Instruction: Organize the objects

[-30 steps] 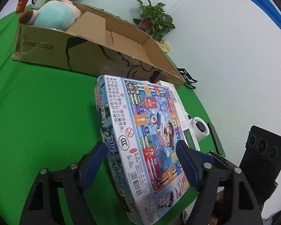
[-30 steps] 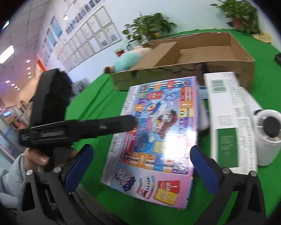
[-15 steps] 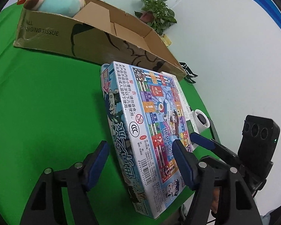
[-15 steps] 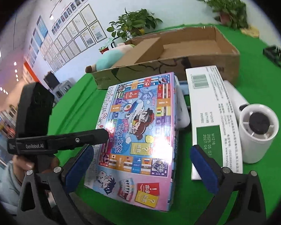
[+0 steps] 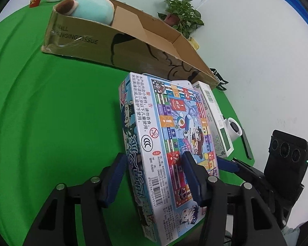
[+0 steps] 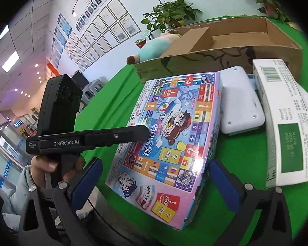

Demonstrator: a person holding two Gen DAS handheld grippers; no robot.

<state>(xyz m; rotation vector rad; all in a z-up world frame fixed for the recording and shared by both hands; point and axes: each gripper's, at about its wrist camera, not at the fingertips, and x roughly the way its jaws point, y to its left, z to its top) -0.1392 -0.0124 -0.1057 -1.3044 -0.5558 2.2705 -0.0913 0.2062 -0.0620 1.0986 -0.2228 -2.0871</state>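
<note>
The left gripper [image 5: 154,176] has slid further along the colourful cartoon board-game box [image 5: 170,143], jaws closing astride its edge; right gripper [image 6: 154,184] gapes; "GenRobot.AI" readable

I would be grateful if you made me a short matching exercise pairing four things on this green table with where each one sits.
Things:
1. plush toy
2. board game box
3. white and green carton
4. potted plant

Places:
A. behind the cardboard box's far corner, by the wall
B. between the pads of the left hand-held gripper, whose jaws are closing
C. at one end of the open cardboard box
D. flat on the table, on the far side of the white device from the game

Pairs: 1-C, 2-B, 3-D, 4-A
</note>
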